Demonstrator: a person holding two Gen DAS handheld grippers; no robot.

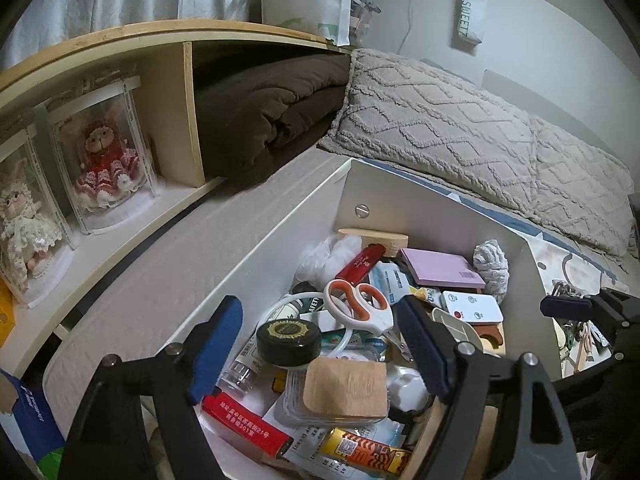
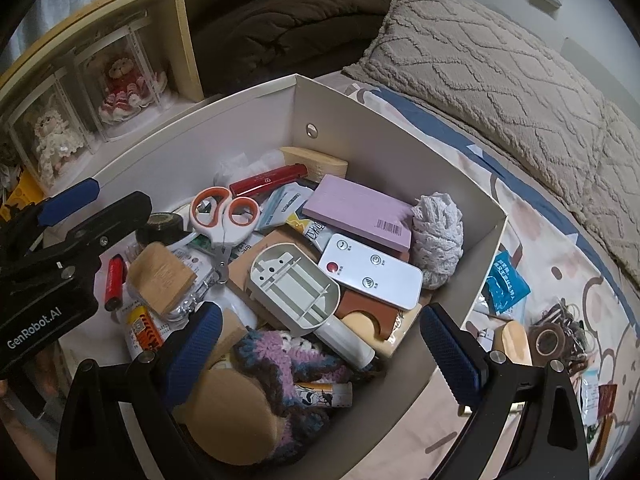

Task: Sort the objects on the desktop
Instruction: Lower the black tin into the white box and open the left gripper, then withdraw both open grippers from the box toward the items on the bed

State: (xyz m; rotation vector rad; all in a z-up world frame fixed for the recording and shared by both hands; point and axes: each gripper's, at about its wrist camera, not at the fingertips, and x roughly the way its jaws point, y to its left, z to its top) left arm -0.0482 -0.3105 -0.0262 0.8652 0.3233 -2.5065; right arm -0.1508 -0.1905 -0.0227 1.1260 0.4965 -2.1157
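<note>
The scissors point(image 2: 222, 222) lay on top of the clutter in the white box point(image 2: 384, 148), toward its left side, their orange-lined handles toward the far wall and the short blades pointing back at the camera, the long axis running near to far. Just right of them a pale plastic holder point(image 2: 294, 288) lay hollow side up, and beyond it a white remote point(image 2: 370, 270) rested flat, partly over a purple notebook point(image 2: 358, 210). A red lighter point(image 2: 268, 180) lay slantwise behind the scissors, and a ball of white yarn point(image 2: 438, 236) sat against the right wall. A black round tin point(image 1: 289, 342) and a tan wooden block point(image 1: 346, 388) filled the near left part, with a crocheted purple piece point(image 2: 288, 364) nearest the right camera.

The left tongs point(image 1: 316, 354) hung over the box's near left part, standing wide apart and gripping nothing, the tin and block below the gap. The right tongs point(image 2: 320, 348) were likewise spread wide and empty, above the crocheted piece.

The box stood on a bed point(image 2: 532, 240) with a patterned sheet; a blue packet point(image 2: 506, 280) and a roll of tape point(image 2: 548, 342) lay outside it to the right.
</note>
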